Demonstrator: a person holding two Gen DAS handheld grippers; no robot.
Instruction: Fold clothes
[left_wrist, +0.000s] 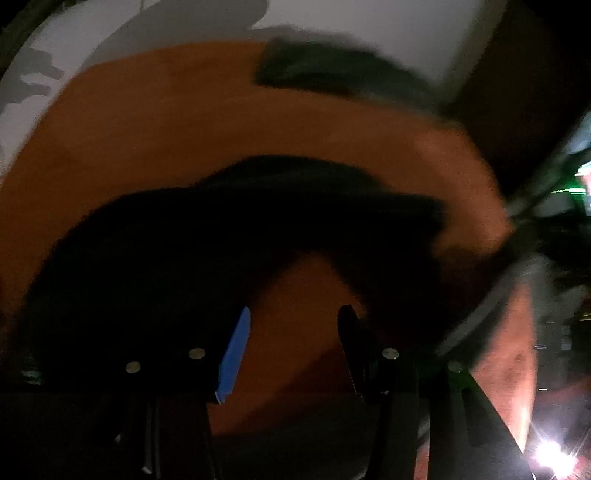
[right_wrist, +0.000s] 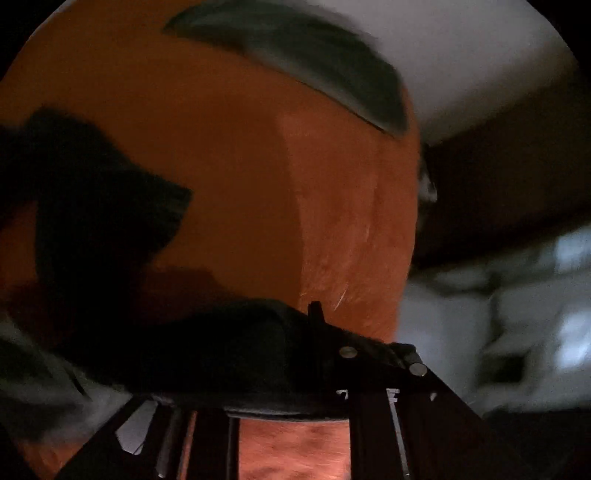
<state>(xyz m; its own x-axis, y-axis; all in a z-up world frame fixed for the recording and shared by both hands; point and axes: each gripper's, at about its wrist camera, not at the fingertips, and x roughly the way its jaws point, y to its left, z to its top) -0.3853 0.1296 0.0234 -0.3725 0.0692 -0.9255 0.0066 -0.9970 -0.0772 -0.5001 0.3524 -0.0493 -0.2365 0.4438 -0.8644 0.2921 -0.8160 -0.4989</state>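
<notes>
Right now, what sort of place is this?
Probably a dim room in a home: an orange-brown wooden table against a pale wall, with dark clothes spread out and a folded garment behind.

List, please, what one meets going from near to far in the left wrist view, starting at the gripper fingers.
Left gripper with its blue finger pad → black crumpled garment → bare orange wooden tabletop → dark folded cloth at the far edge → white wall.

- A crumpled garment (left_wrist: 207, 236) lies on the desk (left_wrist: 184, 122), nearest the left gripper (left_wrist: 295, 343).
- A folded garment (left_wrist: 332, 74) lies at the desk's far edge, toward one o'clock.
</notes>
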